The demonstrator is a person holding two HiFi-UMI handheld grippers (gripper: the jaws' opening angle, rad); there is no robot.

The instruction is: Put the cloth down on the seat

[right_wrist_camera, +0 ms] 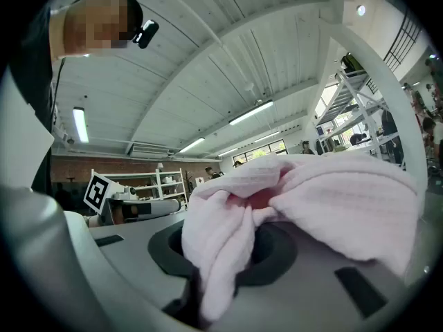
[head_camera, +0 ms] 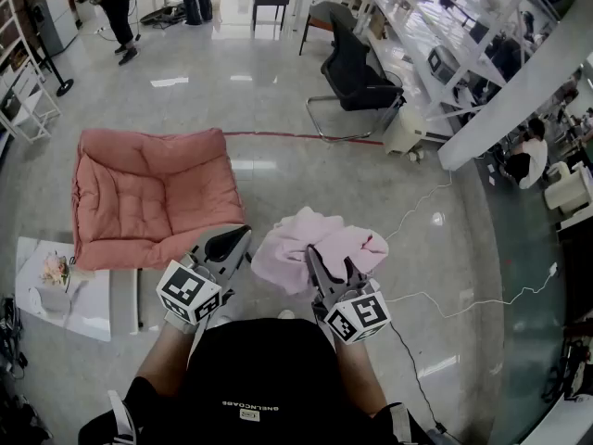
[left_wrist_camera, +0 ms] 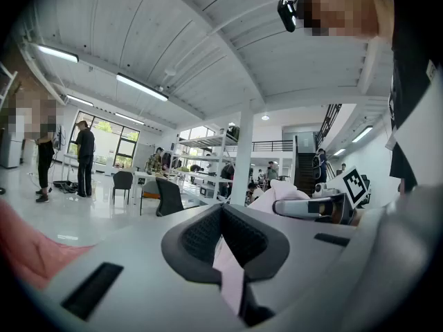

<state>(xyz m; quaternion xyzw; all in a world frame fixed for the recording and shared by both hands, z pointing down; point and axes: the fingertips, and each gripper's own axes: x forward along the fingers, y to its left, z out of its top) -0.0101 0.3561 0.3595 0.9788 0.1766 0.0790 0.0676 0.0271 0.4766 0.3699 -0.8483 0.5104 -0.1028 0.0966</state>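
Pale-pink, fleecy, bunched into a soft heap: holding the towelling cloth [head_camera: 315, 241] that way in the right hand-held grey gripper [head_camera: 329, 269], jaws clamped on a thick fold. Pinching a thin strip of the same cloth with the left hand-held grey gripper [head_camera: 230, 245], jaws almost together on it. Hanging in mid-air over the glossy grey floor [head_camera: 306, 174], just off the front right corner of the salmon-pink tufted cushion seat [head_camera: 153, 197], not yet above it.

Likely ways to go wrong from here:
- Letting go too early and dropping the heap on the floor, short of the seat's right edge.
- Opening one side only and dragging the cloth back off the front edge.
- Snagging pile in the pads and lifting it away again.
- Setting down a lump too near an edge and seeing it slide off.
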